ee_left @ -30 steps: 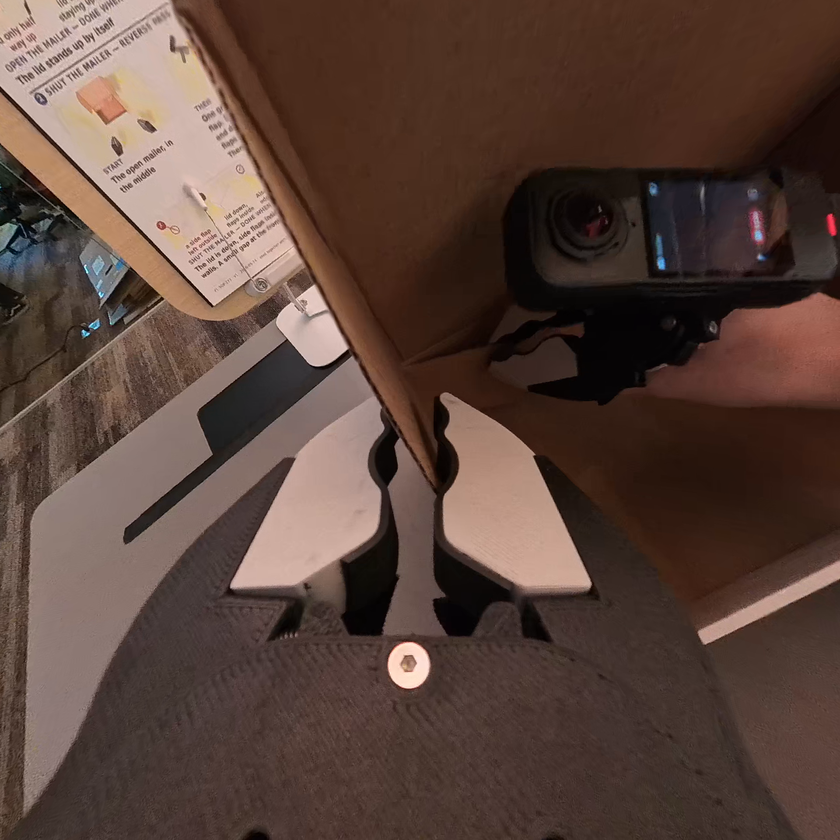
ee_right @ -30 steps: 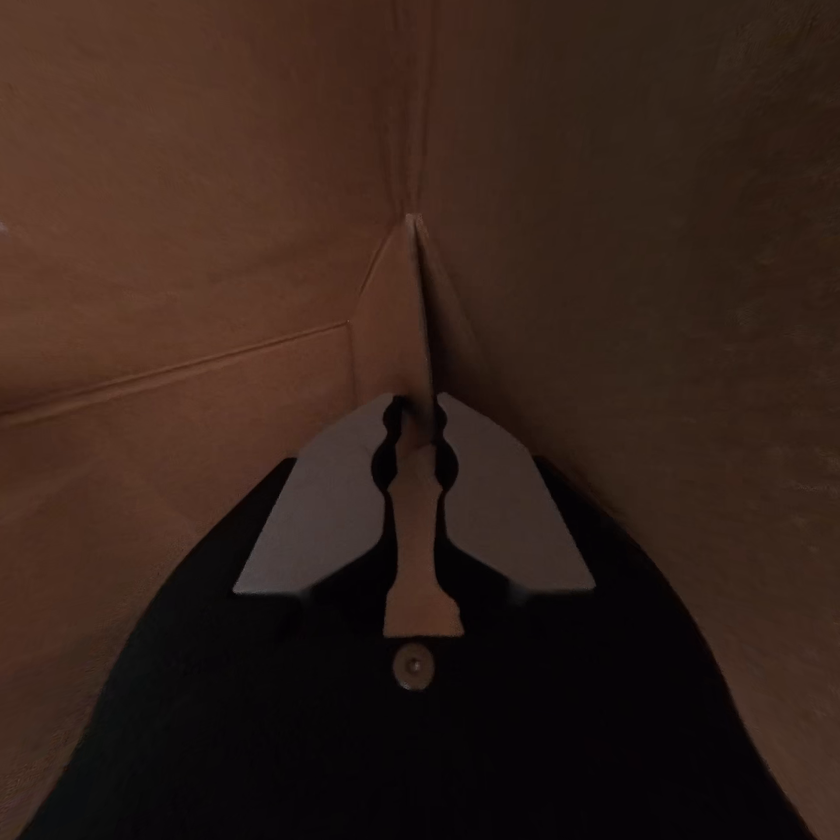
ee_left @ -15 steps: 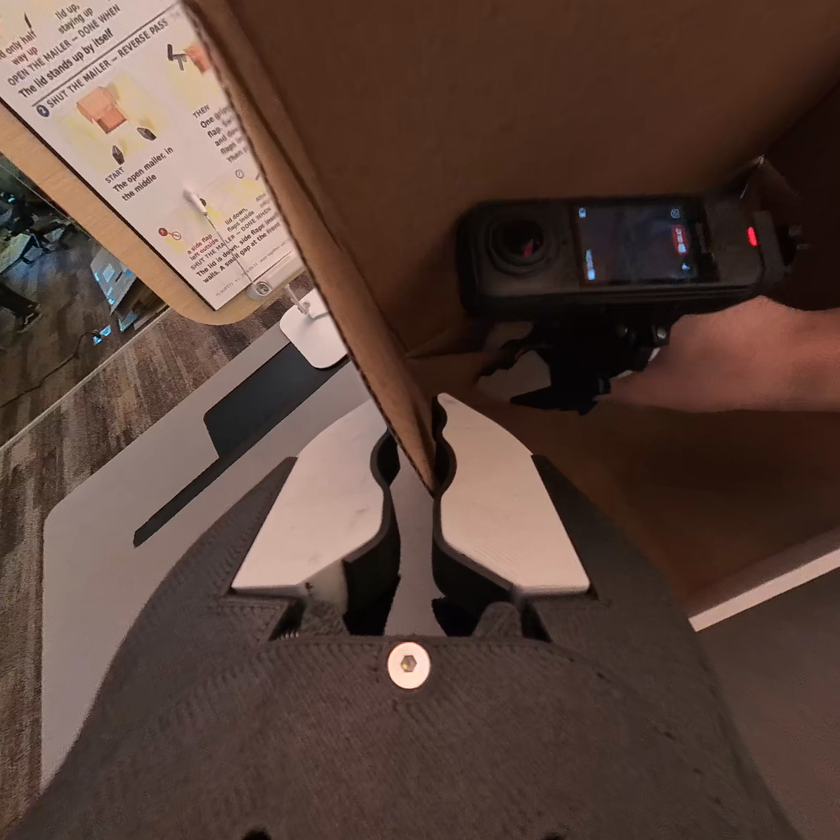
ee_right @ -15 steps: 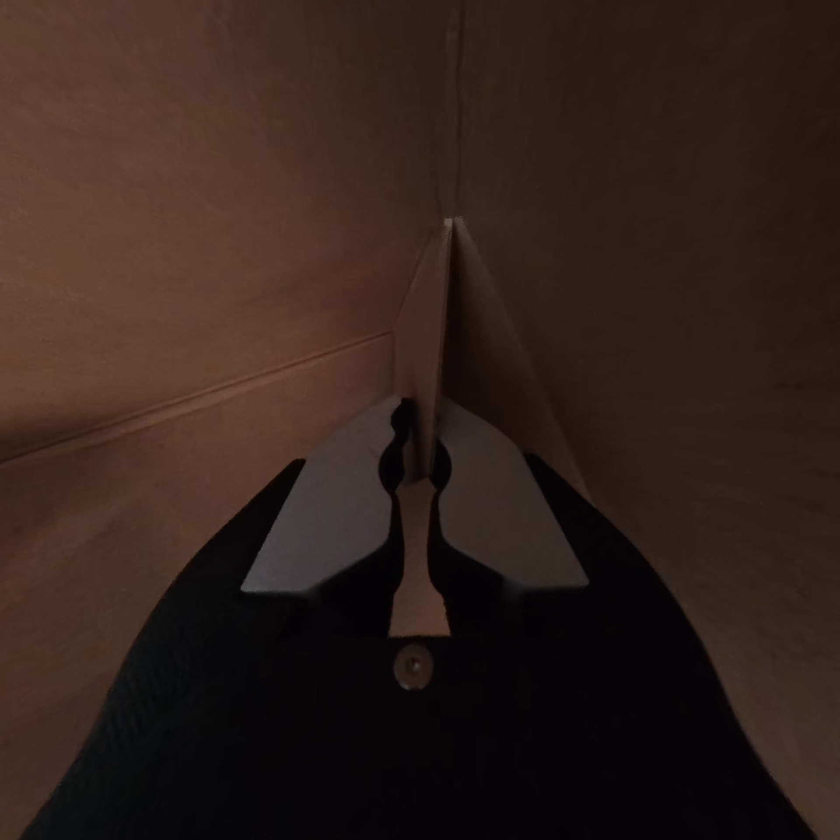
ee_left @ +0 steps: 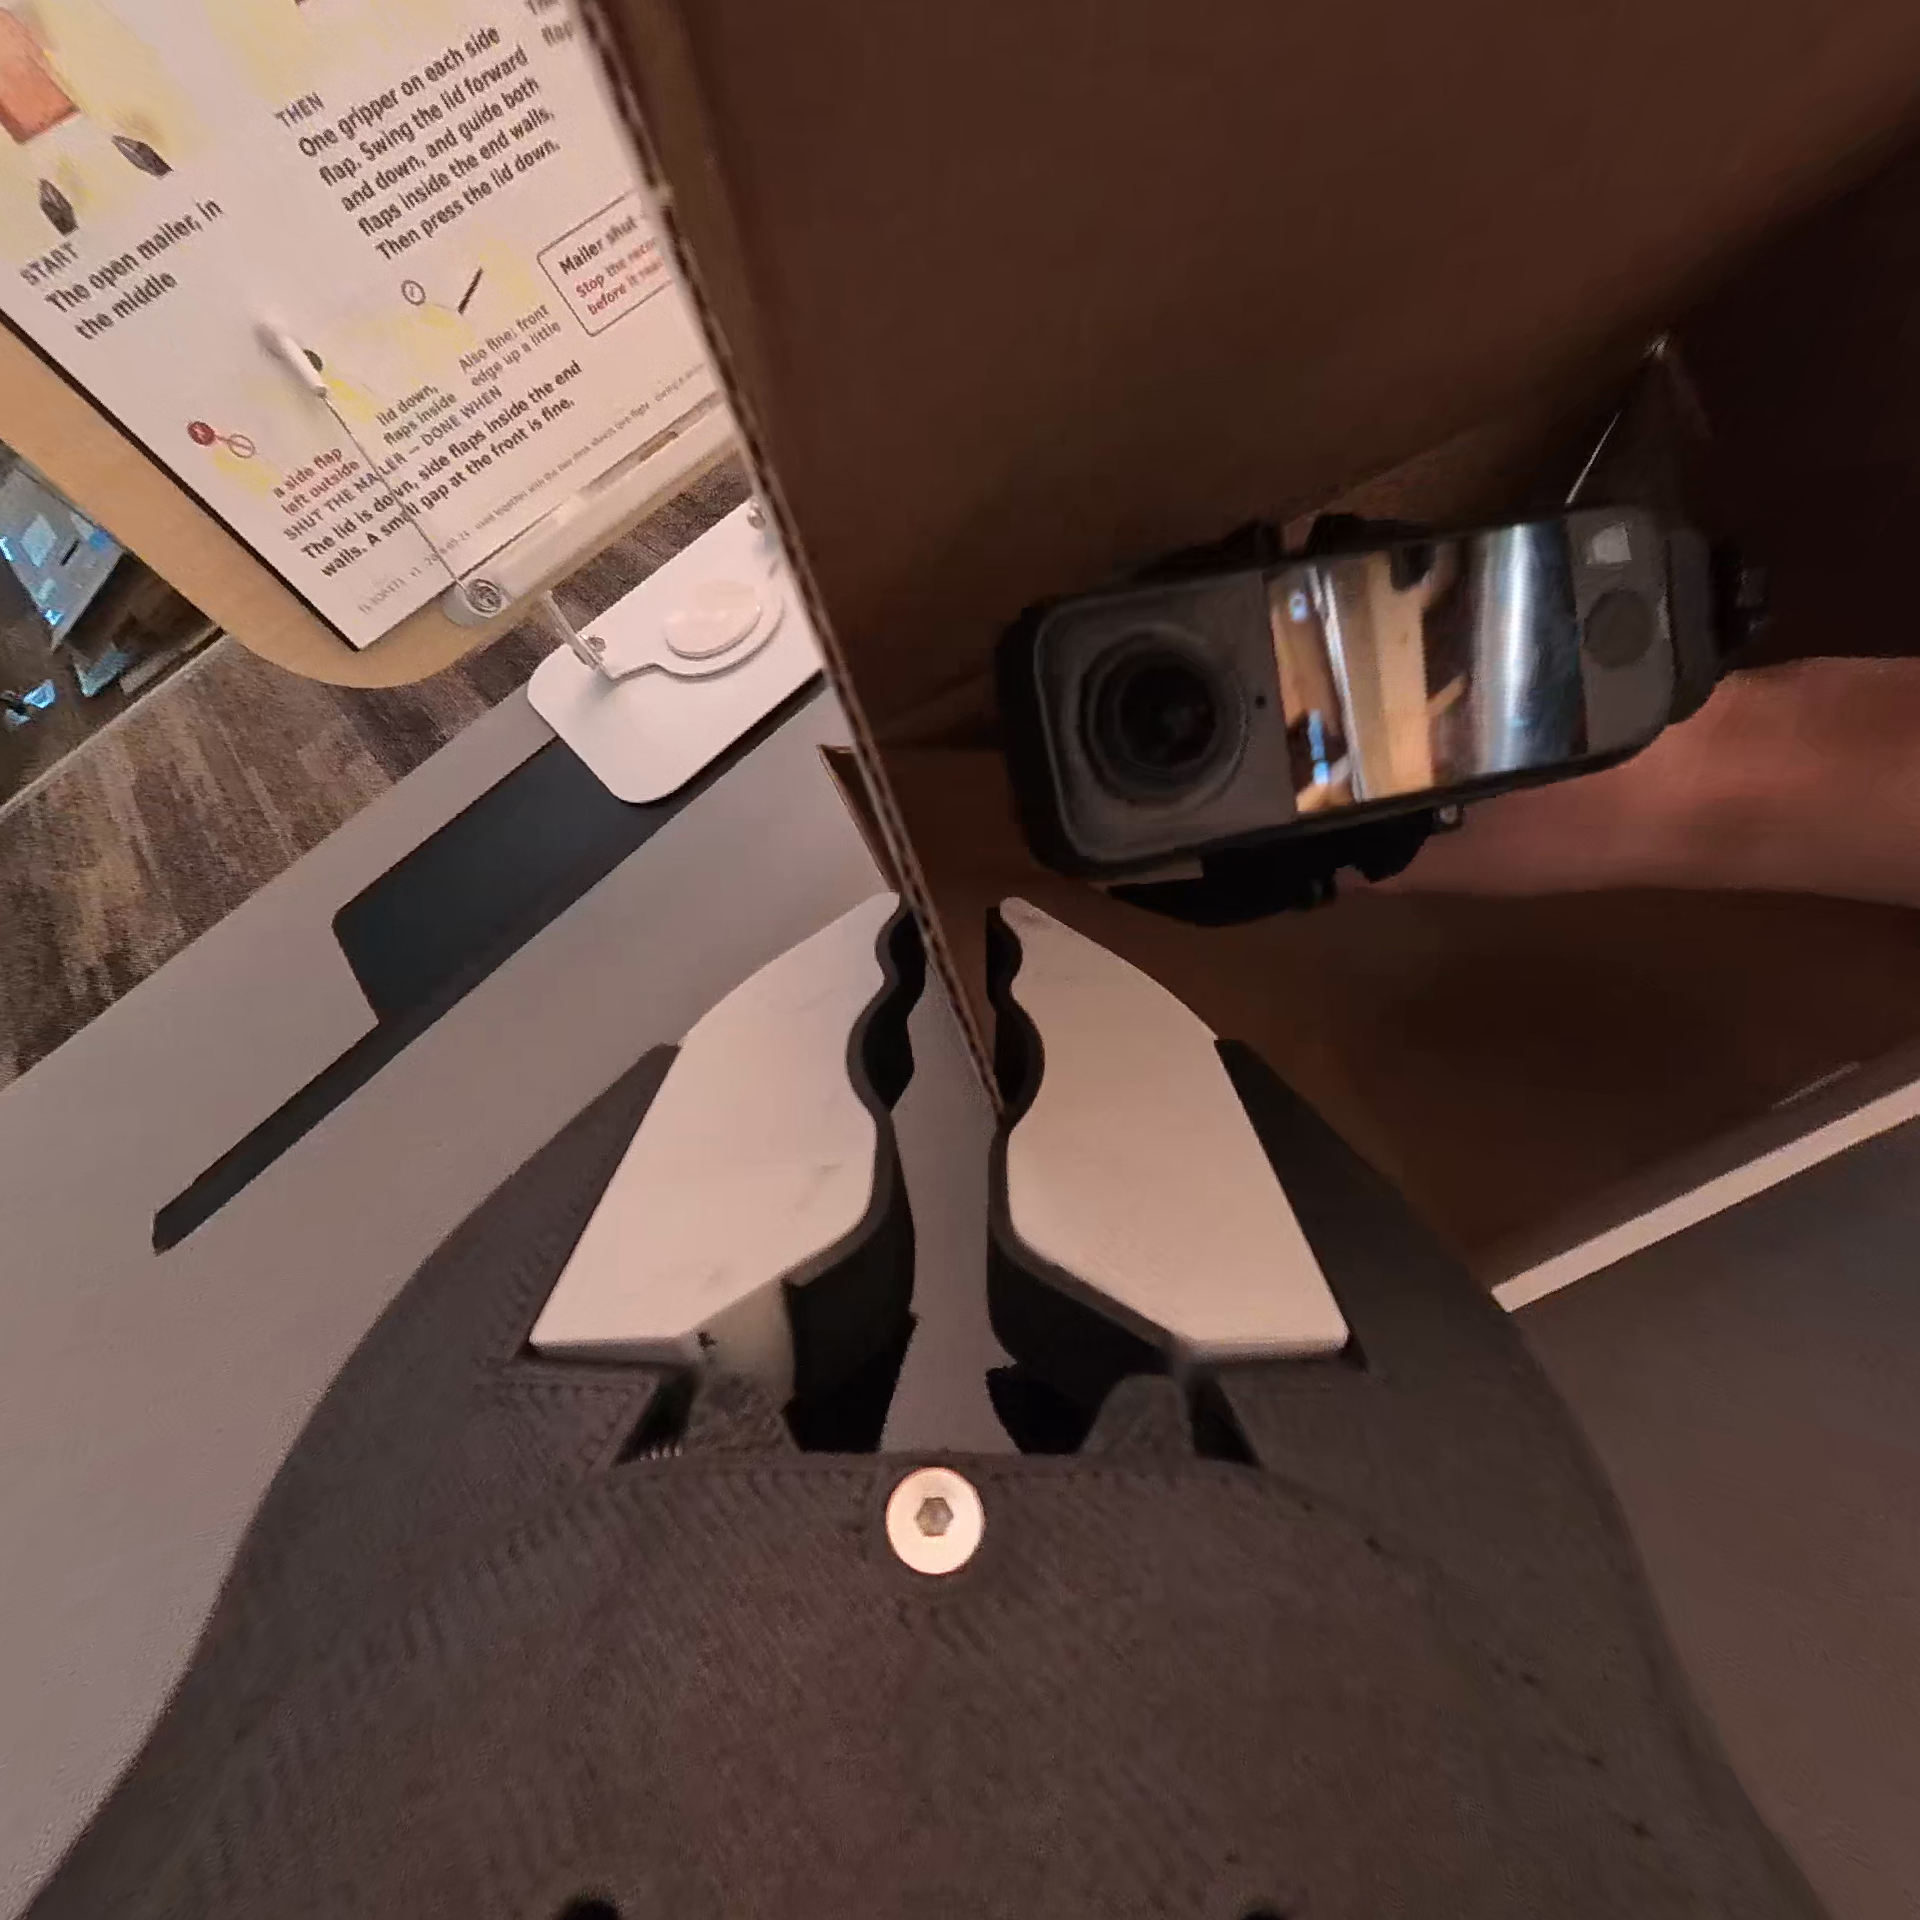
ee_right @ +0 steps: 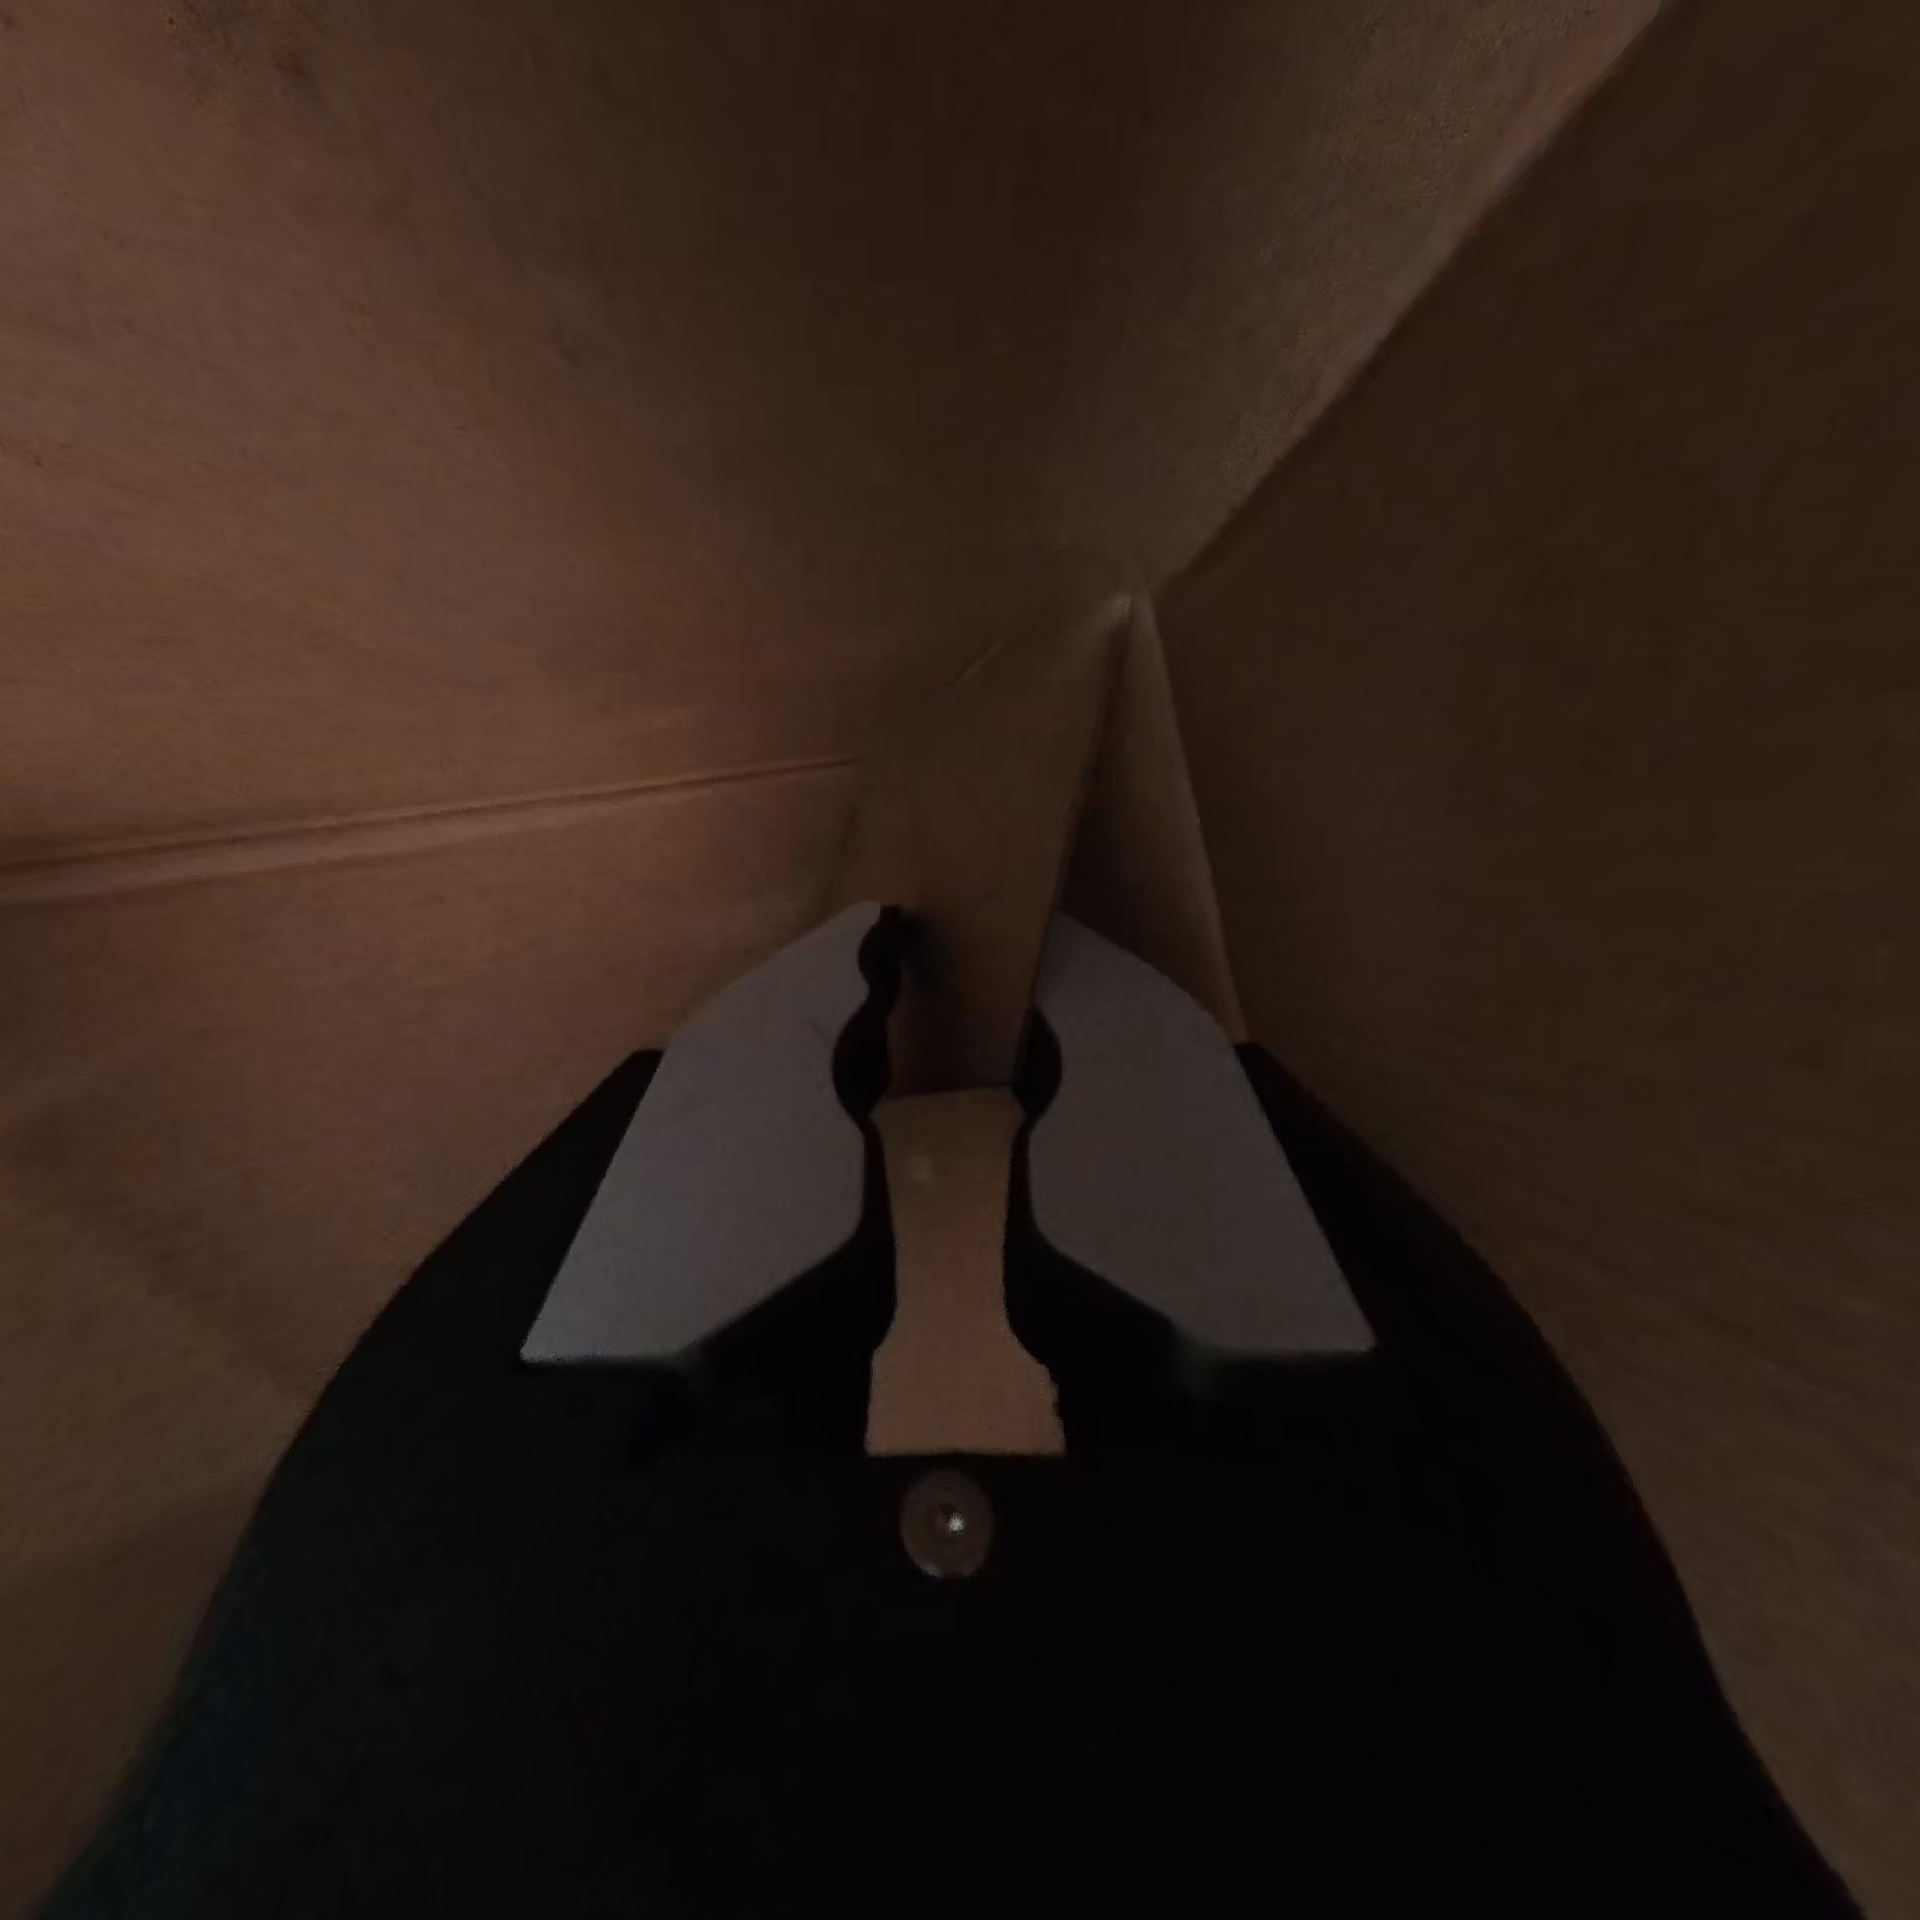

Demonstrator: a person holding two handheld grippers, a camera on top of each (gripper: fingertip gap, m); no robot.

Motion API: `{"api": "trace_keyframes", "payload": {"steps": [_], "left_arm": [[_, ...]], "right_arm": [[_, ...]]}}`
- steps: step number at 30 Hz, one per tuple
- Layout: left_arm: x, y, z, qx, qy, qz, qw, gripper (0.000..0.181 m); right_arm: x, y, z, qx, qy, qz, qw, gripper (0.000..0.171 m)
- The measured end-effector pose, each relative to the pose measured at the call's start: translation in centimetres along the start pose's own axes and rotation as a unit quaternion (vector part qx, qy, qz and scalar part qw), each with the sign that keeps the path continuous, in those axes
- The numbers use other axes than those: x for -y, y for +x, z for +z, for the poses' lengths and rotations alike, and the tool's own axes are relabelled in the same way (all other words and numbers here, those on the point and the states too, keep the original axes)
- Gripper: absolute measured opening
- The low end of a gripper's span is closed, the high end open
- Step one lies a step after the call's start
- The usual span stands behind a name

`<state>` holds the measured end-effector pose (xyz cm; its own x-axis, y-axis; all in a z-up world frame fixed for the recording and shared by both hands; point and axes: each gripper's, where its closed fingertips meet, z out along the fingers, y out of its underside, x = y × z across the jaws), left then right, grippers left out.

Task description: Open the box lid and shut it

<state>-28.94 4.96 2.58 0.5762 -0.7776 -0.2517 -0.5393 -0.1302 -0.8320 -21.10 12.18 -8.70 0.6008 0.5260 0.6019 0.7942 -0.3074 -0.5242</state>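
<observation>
The brown cardboard box is seen from inside, its lid slanting overhead. My left gripper is shut on the lid's left side flap, whose corrugated edge runs down between the fingers. My right gripper sits deep in a dark inner corner of the box. Its jaws stand apart around a folded cardboard flap that leans by the right finger. In the left wrist view only the right gripper's camera and the hand holding it show under the lid.
The box stands on a grey table with a black slot. An instruction sheet hangs on a stand with a white base just left of the flap. Patterned floor lies beyond the table.
My right gripper's jaws have widened and no longer pinch the flap. In the left wrist view the right gripper's camera has shifted down and right. My left gripper keeps its hold.
</observation>
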Motion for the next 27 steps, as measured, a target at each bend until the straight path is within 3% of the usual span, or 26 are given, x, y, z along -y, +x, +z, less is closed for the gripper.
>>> {"api": "trace_keyframes", "payload": {"steps": [7, 16, 27], "left_arm": [[-0.4, -0.4, 0.2, 0.017, -0.013, 0.015, 1.000, 0.006], [-0.1, -0.6, 0.4, 0.026, -0.001, 0.015, 1.000, 0.004], [1.8, -1.6, 0.5, 0.049, 0.078, 0.002, 0.996, 0.003]], "right_arm": [[-0.7, 1.3, 0.2, -0.006, -0.008, 0.075, 0.997, 0.014], [-1.0, 2.2, 0.0, -0.026, -0.005, 0.070, 0.997, 0.013], [-1.7, 1.2, 0.0, 0.009, -0.006, 0.118, 0.993, 0.007]]}}
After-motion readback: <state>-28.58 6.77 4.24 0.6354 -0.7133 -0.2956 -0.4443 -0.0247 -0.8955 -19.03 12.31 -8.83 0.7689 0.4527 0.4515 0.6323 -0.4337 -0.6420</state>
